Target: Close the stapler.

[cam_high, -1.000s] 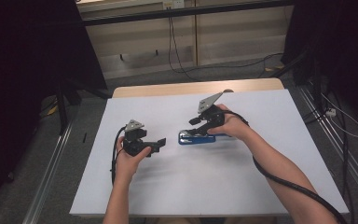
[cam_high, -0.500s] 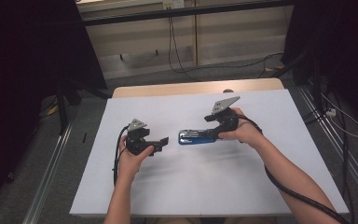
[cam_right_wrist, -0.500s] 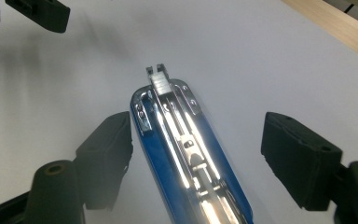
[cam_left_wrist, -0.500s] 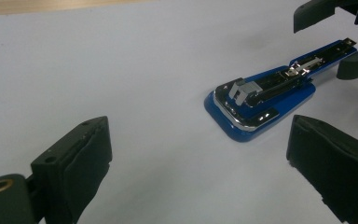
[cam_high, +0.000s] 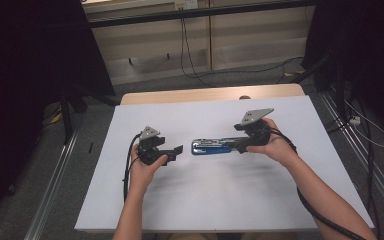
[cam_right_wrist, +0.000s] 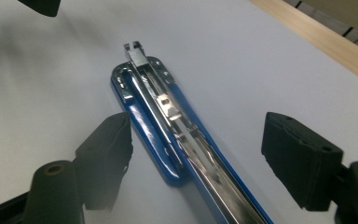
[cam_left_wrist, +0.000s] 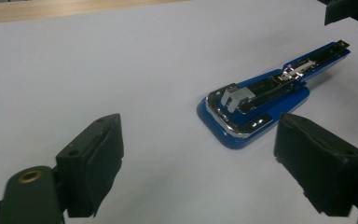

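Blue stapler (cam_high: 215, 146) lies flat mid-sheet on the white table cover (cam_high: 220, 200) — your right gripper (cam_right_wrist: 196, 154) straddles its rear end, jaws wide and off it after just opening, your left gripper (cam_left_wrist: 198, 163) sits just off its front end, jaws apart, just narrowed slightly, nothing between them.

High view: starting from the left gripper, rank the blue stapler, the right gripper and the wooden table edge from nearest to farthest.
1. Blue stapler, just right of the left gripper.
2. Right gripper, at the stapler's far end.
3. Wooden table edge, beyond the white sheet.
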`<control>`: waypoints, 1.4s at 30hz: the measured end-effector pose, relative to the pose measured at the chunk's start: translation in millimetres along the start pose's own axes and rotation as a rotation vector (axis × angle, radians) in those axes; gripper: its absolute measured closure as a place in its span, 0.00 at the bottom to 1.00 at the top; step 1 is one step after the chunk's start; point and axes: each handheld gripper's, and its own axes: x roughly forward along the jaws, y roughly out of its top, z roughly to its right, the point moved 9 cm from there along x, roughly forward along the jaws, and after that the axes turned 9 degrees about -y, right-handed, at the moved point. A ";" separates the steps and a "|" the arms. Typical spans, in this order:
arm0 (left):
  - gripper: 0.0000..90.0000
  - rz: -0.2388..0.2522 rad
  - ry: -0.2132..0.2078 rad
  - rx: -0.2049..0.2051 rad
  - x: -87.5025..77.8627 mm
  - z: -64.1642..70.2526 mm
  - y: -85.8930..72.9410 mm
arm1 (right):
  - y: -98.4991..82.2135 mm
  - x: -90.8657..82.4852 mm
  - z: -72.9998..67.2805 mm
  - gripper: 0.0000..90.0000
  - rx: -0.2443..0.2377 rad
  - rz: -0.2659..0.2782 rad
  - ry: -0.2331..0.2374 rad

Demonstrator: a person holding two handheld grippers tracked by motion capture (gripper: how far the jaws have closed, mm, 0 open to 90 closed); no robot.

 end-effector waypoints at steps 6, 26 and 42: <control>0.40 -0.029 0.005 0.008 7.5 4.8 -2.6 | -9.4 -16.7 11.7 0.34 0.033 0.008 -0.066; 1.00 -0.076 0.004 0.051 30.3 9.6 -10.4 | -58.1 -51.4 48.8 0.53 0.133 -0.029 -0.188; 1.00 -0.110 -0.006 0.024 53.0 14.3 -19.5 | -93.9 -34.8 47.2 0.95 0.114 -0.131 -0.186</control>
